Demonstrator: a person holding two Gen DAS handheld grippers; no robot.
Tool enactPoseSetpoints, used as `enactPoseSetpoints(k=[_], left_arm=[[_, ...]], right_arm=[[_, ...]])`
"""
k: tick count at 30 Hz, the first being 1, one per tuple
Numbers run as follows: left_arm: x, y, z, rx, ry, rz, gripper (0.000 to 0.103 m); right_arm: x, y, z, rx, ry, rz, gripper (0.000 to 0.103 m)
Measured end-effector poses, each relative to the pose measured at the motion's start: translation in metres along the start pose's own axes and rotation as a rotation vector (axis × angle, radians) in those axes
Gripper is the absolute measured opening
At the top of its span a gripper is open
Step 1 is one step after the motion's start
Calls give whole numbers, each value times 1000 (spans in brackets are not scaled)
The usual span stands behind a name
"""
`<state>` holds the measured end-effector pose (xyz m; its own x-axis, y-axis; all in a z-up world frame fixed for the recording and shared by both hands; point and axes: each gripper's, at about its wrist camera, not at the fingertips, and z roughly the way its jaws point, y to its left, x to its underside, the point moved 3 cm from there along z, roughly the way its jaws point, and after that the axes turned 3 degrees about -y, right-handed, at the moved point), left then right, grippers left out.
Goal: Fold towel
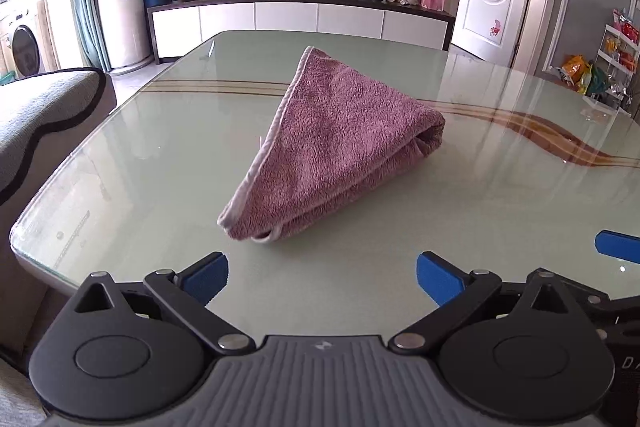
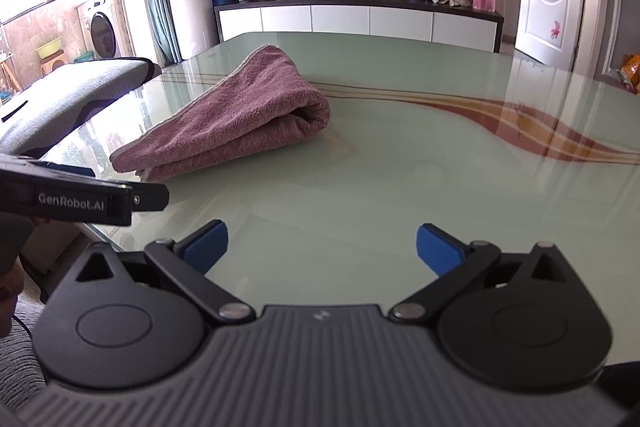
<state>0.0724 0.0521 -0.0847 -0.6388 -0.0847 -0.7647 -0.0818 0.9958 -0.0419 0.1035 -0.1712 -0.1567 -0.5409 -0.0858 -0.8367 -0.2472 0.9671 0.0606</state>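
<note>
The towel (image 1: 340, 147) is a dusty mauve-pink terry cloth with a pale, lighter hem running along its edge. It lies folded into several layers on the glossy pale-green tabletop (image 1: 120, 155), forming a rough triangle. In the left wrist view its narrow tip points toward 12 o'clock, the hemmed edge slants down toward 7 o'clock, and a thick rounded fold bulges at 3 o'clock. In the right wrist view the towel (image 2: 240, 115) sits toward 10 o'clock, its stacked layers visible at the near corner and the rolled fold facing 3 o'clock. It rests flat, untouched.
</note>
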Motion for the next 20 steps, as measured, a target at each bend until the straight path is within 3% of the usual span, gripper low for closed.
enactPoseSetpoints(k=[10, 13, 20], left_arm=[[2, -2, -18, -61, -16, -36, 103], [2, -2, -27, -49, -70, -46, 102], [1, -8, -30, -70, -72, -3, 102]], right_arm=[[1, 2, 0, 2, 5, -14, 103], [2, 3, 0, 3, 6, -21, 103], [3, 3, 1, 6, 12, -22, 103]])
